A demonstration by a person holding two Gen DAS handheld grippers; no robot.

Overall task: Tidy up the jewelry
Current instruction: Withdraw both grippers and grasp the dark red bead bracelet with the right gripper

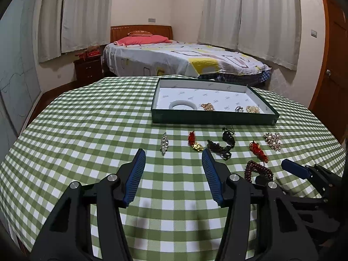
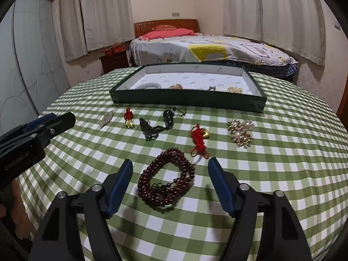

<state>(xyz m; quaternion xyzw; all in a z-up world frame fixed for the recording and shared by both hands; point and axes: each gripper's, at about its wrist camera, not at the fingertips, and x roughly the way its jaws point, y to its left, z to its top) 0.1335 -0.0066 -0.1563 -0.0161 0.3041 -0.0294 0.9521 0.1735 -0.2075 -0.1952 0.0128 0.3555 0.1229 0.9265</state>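
Seven pieces of jewelry lie loose on the green-checked table (image 2: 282,174), in front of a shallow green tray (image 2: 187,101) that already holds four: a pale bangle (image 1: 183,105), a gold chain cluster (image 1: 207,106), a small silver piece (image 1: 239,109) and a pearly cluster (image 1: 253,109).

Judging by the layout, the step in hand is picking up the next loose piece to move into the tray. The right tool (image 2: 170,164) hangs over the dark red bead bracelet (image 2: 166,181), its blue pads set wide on either side and clear of the beads, so nothing is gripped. The next move likely calls for lowering until the pads straddle one side of the coiled strands, then closing firmly enough that the loops lift together and do not trail.

The left tool (image 1: 173,155) stands about half open and empty above bare cloth, nearest the red-corded gold charm (image 1: 195,144) and the black cord with dark beads (image 1: 224,145); the silver rhinestone brooch (image 1: 164,143) lies just beyond its left pad. Farther right sit a red knotted tassel charm (image 2: 199,138) and a pearl-and-gold brooch (image 2: 240,131). Both tools point down at the table, side by side and apart.
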